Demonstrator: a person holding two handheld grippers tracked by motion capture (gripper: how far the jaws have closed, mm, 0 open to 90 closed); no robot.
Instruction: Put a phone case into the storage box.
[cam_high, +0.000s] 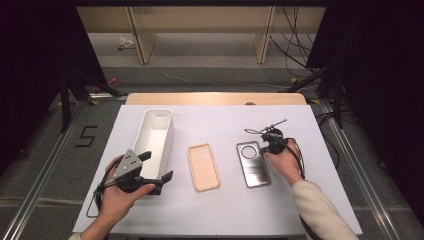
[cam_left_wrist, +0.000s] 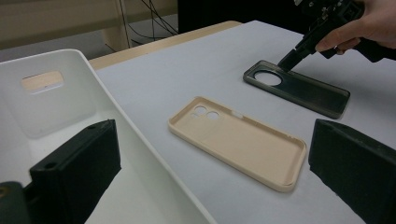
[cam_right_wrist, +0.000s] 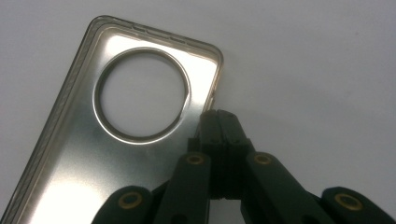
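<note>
At the left of the table a white bin (cam_high: 156, 135) stands lengthwise, and just beside its near end the left gripper (cam_high: 159, 176) hovers with its jaws spread wide and nothing between them. A beige phone case (cam_high: 203, 167) lies flat at the middle. To its right lies a grey phone case (cam_high: 253, 164), where the right gripper (cam_right_wrist: 218, 113) pinches the rim beside the round camera hole, jaws clenched.

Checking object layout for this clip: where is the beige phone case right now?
In the high view the beige phone case lies flat mid-table, between the white bin on its left and the grey phone case on its right.
</note>
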